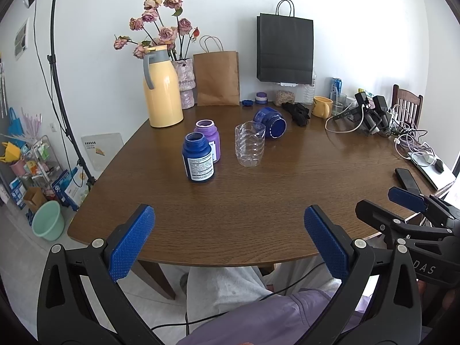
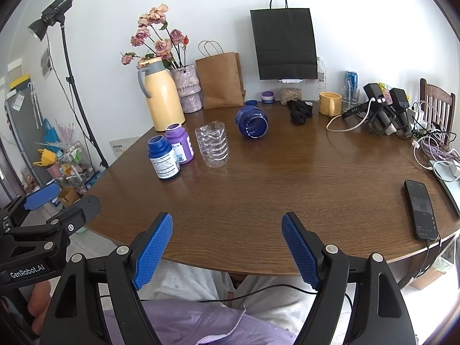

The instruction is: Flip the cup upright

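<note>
Blue jar (image 1: 270,122), the cup to flip, lies on its side mid-bench (image 1: 258,201), mouth toward the camera. Both hand-held grippers, left (image 1: 229,240) and right (image 2: 227,248), hover spread at the near edge, well apart from it, probably staged for approach.

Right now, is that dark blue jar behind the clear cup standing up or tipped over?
Tipped over: the dark blue jar lies on its side on the table, open mouth showing.

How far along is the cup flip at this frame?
Done: the dark blue bottle, purple bottle and clear plastic cup already stand upright. In hand: nothing; the left gripper and right gripper hang open at the near table edge. Left: the blue cup lies on its side, untouched.
</note>
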Action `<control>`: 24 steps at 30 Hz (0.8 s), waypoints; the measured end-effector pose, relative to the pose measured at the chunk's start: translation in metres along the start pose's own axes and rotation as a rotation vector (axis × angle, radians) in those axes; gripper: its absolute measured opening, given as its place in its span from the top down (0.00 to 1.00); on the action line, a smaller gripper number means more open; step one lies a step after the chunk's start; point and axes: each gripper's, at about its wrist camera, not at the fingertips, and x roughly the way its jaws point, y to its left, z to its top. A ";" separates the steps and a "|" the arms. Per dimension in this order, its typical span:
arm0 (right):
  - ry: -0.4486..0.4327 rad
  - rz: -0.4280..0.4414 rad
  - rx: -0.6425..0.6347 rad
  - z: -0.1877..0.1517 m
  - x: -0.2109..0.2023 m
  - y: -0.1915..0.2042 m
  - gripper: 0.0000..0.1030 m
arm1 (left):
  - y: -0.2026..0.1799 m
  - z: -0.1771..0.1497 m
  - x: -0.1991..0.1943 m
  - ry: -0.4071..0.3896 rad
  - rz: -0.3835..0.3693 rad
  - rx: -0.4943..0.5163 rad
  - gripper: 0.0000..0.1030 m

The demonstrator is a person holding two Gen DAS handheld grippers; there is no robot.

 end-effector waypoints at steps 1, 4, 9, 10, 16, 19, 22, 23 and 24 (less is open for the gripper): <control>-0.001 -0.001 0.001 0.000 0.000 0.000 0.21 | 0.000 0.000 0.000 0.000 0.001 0.000 0.00; 0.000 -0.002 0.003 -0.001 0.000 -0.001 0.21 | 0.000 0.000 0.000 -0.001 0.001 0.000 0.00; -0.001 -0.002 0.003 -0.001 0.000 -0.001 0.21 | -0.001 0.000 0.000 -0.001 0.001 0.001 0.00; -0.002 -0.003 0.004 -0.002 0.000 -0.001 0.21 | -0.001 0.000 0.000 -0.001 0.002 0.000 0.00; 0.002 -0.003 0.003 -0.002 0.000 -0.002 0.21 | -0.003 -0.002 0.002 0.001 0.004 0.002 0.00; 0.003 -0.002 0.003 -0.002 0.000 -0.002 0.21 | -0.004 -0.002 0.002 0.000 0.004 0.003 0.00; 0.003 -0.002 0.004 -0.002 0.000 -0.002 0.21 | -0.003 -0.002 0.002 0.001 0.004 0.003 0.00; 0.003 -0.003 0.004 -0.003 0.000 -0.002 0.21 | -0.003 -0.002 0.002 0.001 0.002 0.002 0.00; 0.002 -0.002 0.003 -0.002 0.000 -0.002 0.21 | -0.004 -0.003 0.002 0.002 0.003 0.003 0.00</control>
